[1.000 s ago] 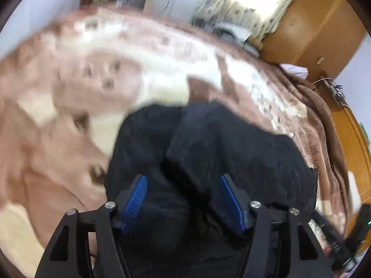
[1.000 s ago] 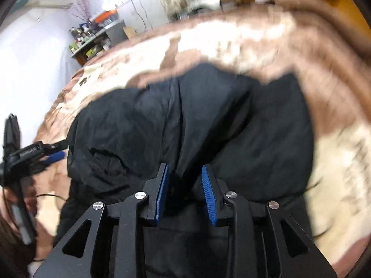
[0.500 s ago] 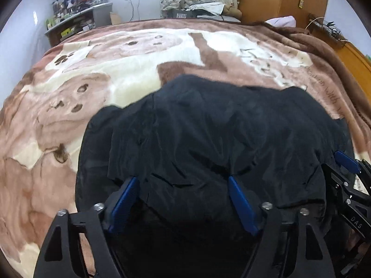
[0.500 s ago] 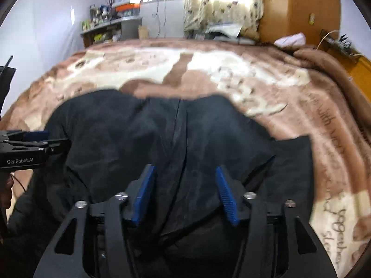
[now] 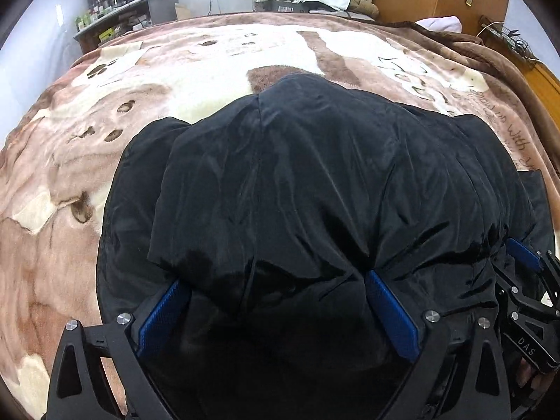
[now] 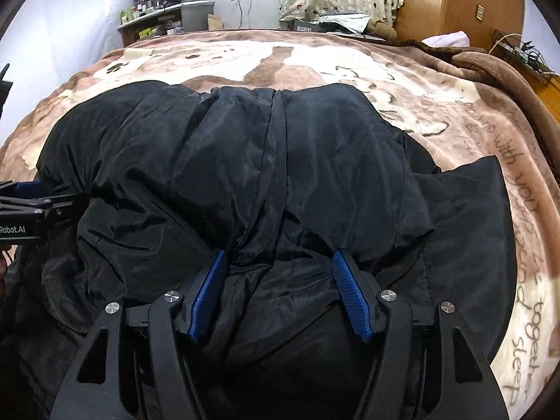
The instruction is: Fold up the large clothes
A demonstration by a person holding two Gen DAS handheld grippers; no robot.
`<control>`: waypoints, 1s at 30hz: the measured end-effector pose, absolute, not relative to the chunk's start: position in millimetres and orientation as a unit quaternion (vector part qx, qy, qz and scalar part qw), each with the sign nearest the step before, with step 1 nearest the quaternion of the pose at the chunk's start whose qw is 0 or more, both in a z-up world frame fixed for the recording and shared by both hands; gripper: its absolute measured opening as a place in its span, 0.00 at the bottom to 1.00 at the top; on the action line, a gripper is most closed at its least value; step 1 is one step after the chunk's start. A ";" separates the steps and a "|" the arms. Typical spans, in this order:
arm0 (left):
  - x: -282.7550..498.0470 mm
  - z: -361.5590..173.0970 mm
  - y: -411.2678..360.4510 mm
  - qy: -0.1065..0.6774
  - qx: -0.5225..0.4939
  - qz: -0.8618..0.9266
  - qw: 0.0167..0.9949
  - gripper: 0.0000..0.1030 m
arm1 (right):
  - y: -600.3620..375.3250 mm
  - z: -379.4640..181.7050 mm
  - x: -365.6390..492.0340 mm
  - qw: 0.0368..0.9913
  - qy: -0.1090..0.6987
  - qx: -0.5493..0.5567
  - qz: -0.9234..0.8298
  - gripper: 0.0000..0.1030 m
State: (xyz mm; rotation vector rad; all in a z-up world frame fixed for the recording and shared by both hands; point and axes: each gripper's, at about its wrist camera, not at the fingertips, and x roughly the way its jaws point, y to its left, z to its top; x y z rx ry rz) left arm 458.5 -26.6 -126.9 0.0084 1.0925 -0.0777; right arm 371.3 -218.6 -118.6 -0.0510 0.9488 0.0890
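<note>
Release step: both tongs, left and right, have just been opening over the folded black jacket on the bed, gripping nothing; next comes regrasping an edge.

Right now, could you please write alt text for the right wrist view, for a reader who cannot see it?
A black jacket lies rumpled on a bed covered by a brown and cream blanket. The right gripper hangs over its near edge, jaws open after just widening, fabric between them but not pinched. The left gripper pokes in at the left edge.
</note>
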 end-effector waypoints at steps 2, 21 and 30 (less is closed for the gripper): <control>455.4 -117.1 -23.8 0.525 -0.014 -0.029 0.850 0.98 | -220.6 -112.4 374.3 0.883 0.467 -0.015 0.041 0.61; 248.8 17.1 82.2 0.469 -0.055 -0.063 0.879 0.96 | -258.5 40.3 163.8 0.928 0.370 0.038 0.018 0.64; 186.0 -11.5 113.3 0.506 -0.076 -0.059 0.857 0.96 | -285.9 23.4 81.7 0.918 0.392 0.055 -0.016 0.71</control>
